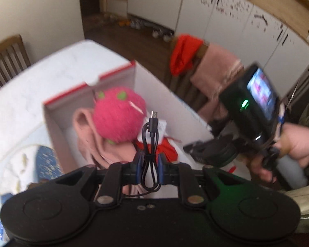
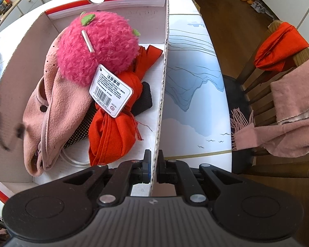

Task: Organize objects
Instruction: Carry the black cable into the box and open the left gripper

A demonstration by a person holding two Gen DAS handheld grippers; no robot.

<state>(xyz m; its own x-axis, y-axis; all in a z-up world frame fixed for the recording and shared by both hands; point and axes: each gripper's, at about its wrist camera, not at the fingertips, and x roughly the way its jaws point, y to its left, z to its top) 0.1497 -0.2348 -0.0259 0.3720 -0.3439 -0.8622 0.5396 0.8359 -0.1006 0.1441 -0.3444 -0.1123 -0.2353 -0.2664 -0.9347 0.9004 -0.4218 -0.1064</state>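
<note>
A white cardboard box (image 1: 115, 73) with a red rim stands open on the table. My left gripper (image 1: 150, 161) hovers above its near end, shut on a coiled black USB cable (image 1: 151, 135) whose plug points up. Inside lie a fuzzy pink plush ball (image 2: 96, 47) with a barcode tag (image 2: 111, 90), a pink fleece piece (image 2: 51, 111), a knotted red cloth (image 2: 111, 135), a black band and a white cord. My right gripper (image 2: 154, 160) is shut on the box's right wall (image 2: 164, 72). A hand (image 1: 294, 144) holds that gripper in the left wrist view.
A mat with a blue mountain print (image 2: 191, 86) covers the table right of the box. Past the table edge, a wooden chair (image 2: 255, 70) carries a red cloth (image 2: 278, 45) and a pink fringed scarf (image 2: 288, 123). White cabinets (image 1: 226, 16) line the far wall.
</note>
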